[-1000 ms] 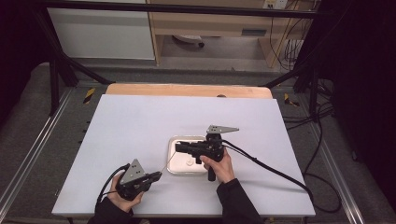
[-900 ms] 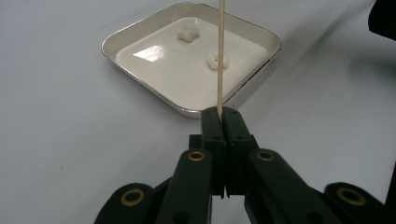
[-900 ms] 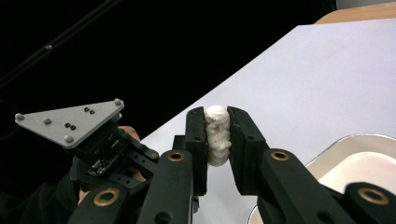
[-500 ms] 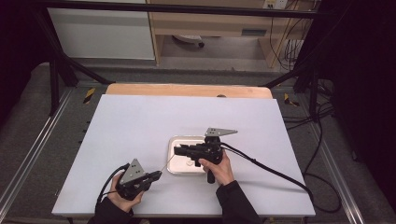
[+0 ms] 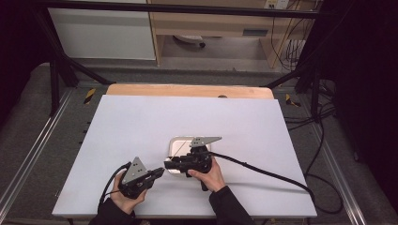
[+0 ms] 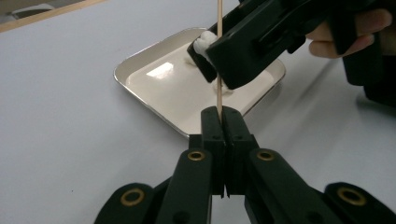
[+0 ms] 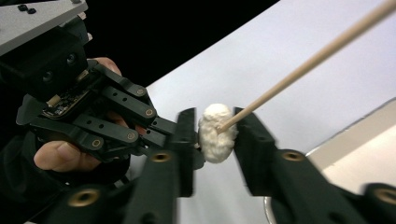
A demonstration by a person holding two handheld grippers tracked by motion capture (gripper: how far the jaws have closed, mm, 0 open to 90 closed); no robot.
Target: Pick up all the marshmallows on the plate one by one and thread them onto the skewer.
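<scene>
Left hand (image 5: 123,199): comes in over the near edge of the table (image 5: 141,122), left of the middle, with the left gripper (image 5: 159,172) pointing right along that edge toward the tray.
Left gripper jaws: pressed together on the lower end of the wooden skewer (image 6: 218,70), which rises straight up from between them in the left gripper view.
Right hand (image 5: 206,172): lies at the near edge of the tray (image 5: 174,144), with the right gripper (image 5: 170,165) held level and pointing left toward the left gripper.
Right gripper jaws: they have just been opening, with the white marshmallow (image 7: 215,133) between them; the left pad looks to touch it, and a narrow gap shows at the other.
Marshmallow: threaded on the skewer, up in the air over the tray's near-left corner.
Tray: sits a little right of the middle of the table, nearer the near edge.
Left gripper view adds: more white pieces (image 6: 224,88) lying in the tray behind the right gripper.
Right gripper view adds: the skewer entering the marshmallow from the upper right.
High view adds: both cables trailing off the near edge; skewer and marshmallow are too small to make out there.
</scene>
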